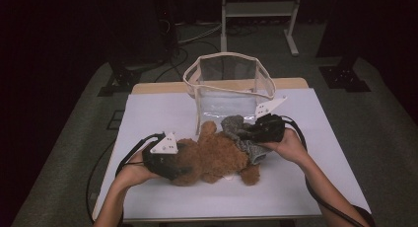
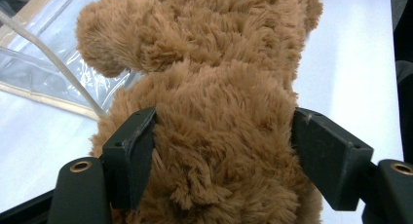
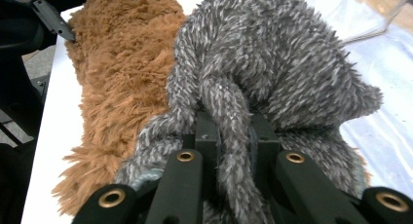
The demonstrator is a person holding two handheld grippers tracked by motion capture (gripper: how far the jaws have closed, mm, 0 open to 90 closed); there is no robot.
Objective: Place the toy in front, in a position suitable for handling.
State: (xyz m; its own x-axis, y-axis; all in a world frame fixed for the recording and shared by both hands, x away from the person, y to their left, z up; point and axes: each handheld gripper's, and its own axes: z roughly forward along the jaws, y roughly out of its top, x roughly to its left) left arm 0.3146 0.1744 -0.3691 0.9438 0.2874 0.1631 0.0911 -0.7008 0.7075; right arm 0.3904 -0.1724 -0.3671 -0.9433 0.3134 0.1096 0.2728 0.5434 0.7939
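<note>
A brown teddy bear (image 1: 217, 155) lies on its side across the white table (image 1: 162, 108). My left gripper (image 1: 183, 163) is at its left end. In the left gripper view the jaws press into the fur on both sides of the bear (image 2: 219, 63), so the left gripper (image 2: 224, 136) is shut on it. A grey plush toy (image 1: 236, 126) rests against the bear's right side. My right gripper (image 1: 250, 132) holds it from the right. In the right gripper view the right gripper (image 3: 233, 131) is clamped on a thin grey limb of the grey plush toy (image 3: 272, 63), with the brown bear (image 3: 122, 63) beside it.
A clear plastic bag with beige trim (image 1: 229, 86) stands open-topped just behind the toys at the table's back middle; its wall (image 2: 39, 63) lies close to the bear. Bare tabletop spreads to the left, right and front. Cables trail from both grippers off the table.
</note>
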